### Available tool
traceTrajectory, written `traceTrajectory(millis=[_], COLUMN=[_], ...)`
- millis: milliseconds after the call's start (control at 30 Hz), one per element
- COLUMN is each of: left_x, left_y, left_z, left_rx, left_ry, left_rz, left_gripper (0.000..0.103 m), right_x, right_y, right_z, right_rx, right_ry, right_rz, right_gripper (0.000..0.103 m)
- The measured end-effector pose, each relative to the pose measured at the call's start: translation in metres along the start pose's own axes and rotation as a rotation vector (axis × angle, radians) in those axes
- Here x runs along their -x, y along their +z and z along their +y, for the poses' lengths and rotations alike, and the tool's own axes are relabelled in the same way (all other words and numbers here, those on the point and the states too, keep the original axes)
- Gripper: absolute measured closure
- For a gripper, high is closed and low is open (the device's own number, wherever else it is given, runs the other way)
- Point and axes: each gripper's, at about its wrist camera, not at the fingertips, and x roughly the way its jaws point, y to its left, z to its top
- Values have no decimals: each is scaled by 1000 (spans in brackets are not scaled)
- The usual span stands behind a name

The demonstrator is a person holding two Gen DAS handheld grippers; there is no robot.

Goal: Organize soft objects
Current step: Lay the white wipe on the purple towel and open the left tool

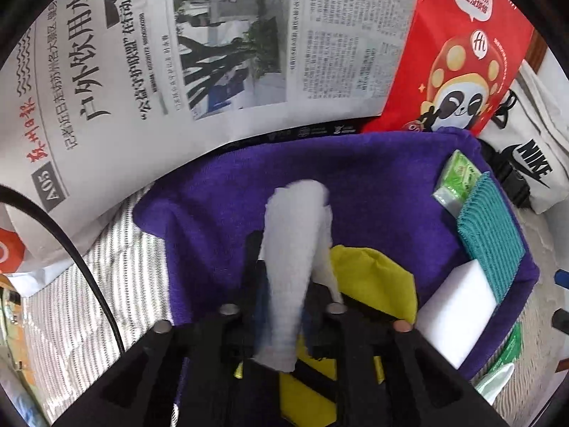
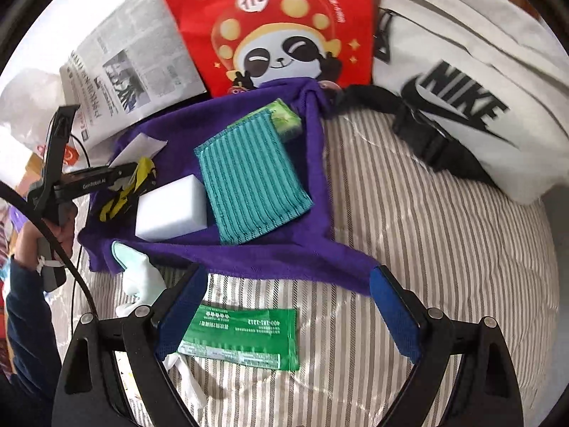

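My left gripper is shut on a white soft cloth and holds it over a purple cloth spread on the bed. On the purple cloth lie a yellow-and-black cloth, a white sponge block, a teal ribbed cloth and a green tissue pack. My right gripper is open and empty above a flat green packet, just short of the purple cloth's near edge. The left gripper also shows in the right wrist view.
A newspaper, a red panda-print bag and a white Nike bag lie behind the purple cloth. A pale mint cloth item lies at its near left corner. The bed has a striped cover. A black cable runs at left.
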Motion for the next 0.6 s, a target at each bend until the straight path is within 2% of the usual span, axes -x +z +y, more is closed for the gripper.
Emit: traceTrajectory(millis=[67,133,267,467,600], left_x=[3,9,22,49,76], left_y=[-2,-4,-12,-20,-31], left_z=[2,2,-2,-8,-13], left_rx=[-1,-6,-14,-50,-55], left_ry=[30,31,4,74,77], left_rz=[5,4,6,7,-26], left_gripper=[52,46,42,42,42], right_x=[0,0,-1,10,21], right_y=[-4,-8,-17,-26,-34], right_z=[-3,-5,-5,-3,-3], right_rx=[-7,-10,-8,-10,-13], right_ry=[4,8,12,27,33], right_rz=[1,10,21,8,-6], right_gripper=[11,11,11,11,11])
